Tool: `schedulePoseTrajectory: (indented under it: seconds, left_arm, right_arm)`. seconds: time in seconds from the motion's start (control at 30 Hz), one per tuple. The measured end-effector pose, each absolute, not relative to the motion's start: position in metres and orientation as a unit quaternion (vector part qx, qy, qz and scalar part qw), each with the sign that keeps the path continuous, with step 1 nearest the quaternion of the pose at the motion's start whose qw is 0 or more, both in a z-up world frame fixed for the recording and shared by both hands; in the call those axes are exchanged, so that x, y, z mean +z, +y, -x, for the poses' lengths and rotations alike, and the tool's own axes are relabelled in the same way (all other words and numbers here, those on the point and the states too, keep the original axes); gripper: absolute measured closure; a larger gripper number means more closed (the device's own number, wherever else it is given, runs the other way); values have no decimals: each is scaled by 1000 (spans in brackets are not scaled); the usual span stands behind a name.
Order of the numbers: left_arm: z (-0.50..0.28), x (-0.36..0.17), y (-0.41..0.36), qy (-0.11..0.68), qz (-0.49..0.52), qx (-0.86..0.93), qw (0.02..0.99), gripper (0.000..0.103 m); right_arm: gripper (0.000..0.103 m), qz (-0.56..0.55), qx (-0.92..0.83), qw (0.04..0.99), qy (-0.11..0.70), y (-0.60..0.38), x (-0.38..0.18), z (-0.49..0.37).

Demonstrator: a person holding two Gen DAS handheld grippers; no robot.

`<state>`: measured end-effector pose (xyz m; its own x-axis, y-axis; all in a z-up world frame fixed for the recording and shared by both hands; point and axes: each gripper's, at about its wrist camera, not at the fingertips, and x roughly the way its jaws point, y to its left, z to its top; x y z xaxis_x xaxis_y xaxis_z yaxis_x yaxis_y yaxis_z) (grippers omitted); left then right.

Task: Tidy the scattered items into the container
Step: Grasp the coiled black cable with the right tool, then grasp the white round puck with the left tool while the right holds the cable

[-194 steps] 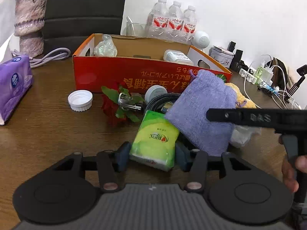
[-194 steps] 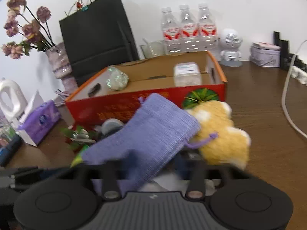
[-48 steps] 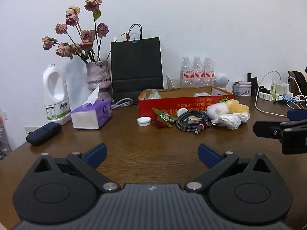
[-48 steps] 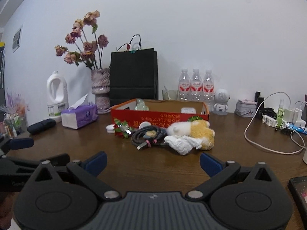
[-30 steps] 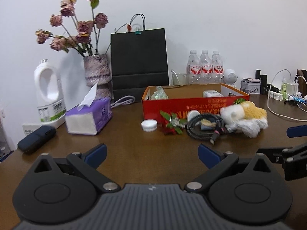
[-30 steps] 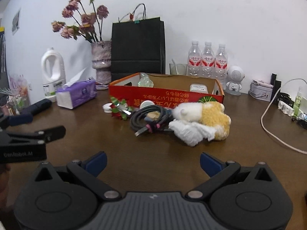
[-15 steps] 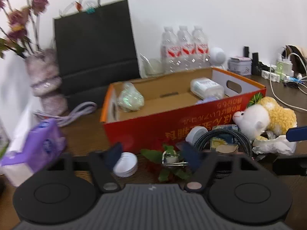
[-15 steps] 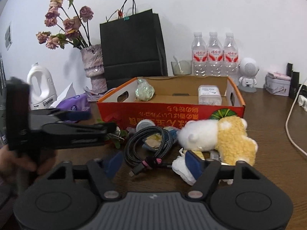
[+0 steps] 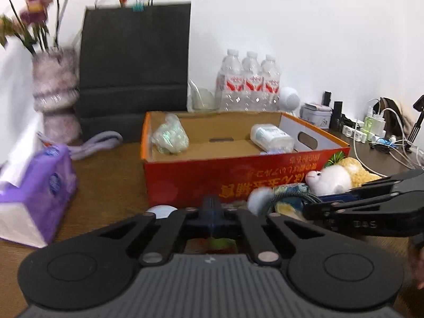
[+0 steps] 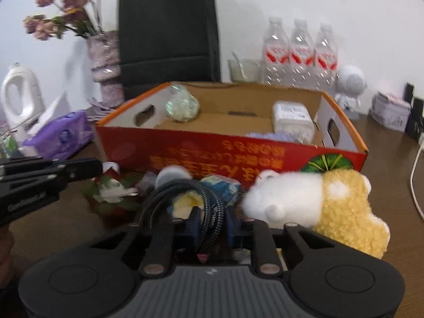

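Seen low at the centre of the right wrist view, right tool (image 10: pixel 212 225) drawn nearly closed, blue pads clamped on a strand of the coiled black braided cable (image 10: pixel 209 201). Coil resting on the brown wooden desk (image 9: pixel 111 175), just in front of the long red-and-orange cardboard box (image 9: pixel 201 177). To the right of the coil and touching it, a white and yellow plush toy (image 10: pixel 318 201), lying on its side against the box's front wall. Within the coil, a crumpled blue and yellow packet (image 10: pixel 220 185).

At lower centre of the left wrist view, left tool (image 9: pixel 212 208) closed, blue pads pressed together. Below the pads, only a blur of red and green; cannot tell whether anything is pinched. From the right wrist view, tips of that tool hovering at middle left, just above a red artificial flower with green leaves (image 10: pixel 111 188), on the desk near the box's left front corner. Beside it, a round white cap (image 9: pixel 161 210).

Inside the box: a crumpled clear wrapper ball (image 9: pixel 169 137) at the left end, a white plastic tub (image 9: pixel 273 137) at the right end, a lilac knitted pouch (image 10: pixel 270 135) tucked behind the front wall.

At the left edge, well apart from the box, a purple tissue pack (image 9: pixel 39 185).
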<state>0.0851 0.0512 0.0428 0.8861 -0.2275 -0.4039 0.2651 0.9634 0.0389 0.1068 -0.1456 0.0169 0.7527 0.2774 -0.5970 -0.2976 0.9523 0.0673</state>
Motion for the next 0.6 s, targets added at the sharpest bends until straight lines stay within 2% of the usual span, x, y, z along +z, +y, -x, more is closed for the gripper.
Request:
schedulePoseTrajectory:
  seconds: [0.1,0.2,0.47,0.53,0.57,0.6]
  left_arm:
    - [-58,52,48,171,-91,-119,974,102]
    - [-30,53,45,178,-113,-125,970,102]
    - [21,42,39,219,-89,-129,963,98]
    - [29,40,33,231,-67,-165,957,91]
    - [32,39,29,233,-58,-186,953,78]
    - [35,37,22,232,-58,-203,950,58]
  right_arm:
    - [88,21,170,941,293,-146,34,-79]
    - [89,6,189,939,287,-158,49,-47]
    - [88,-28,187,933,306,-202,46,21]
    - [88,-47,188,936,294,-212,46,31]
    - [88,-60,188,936,292,-217,46,34]
    - [88,-63,186,936,293,-219,46,35]
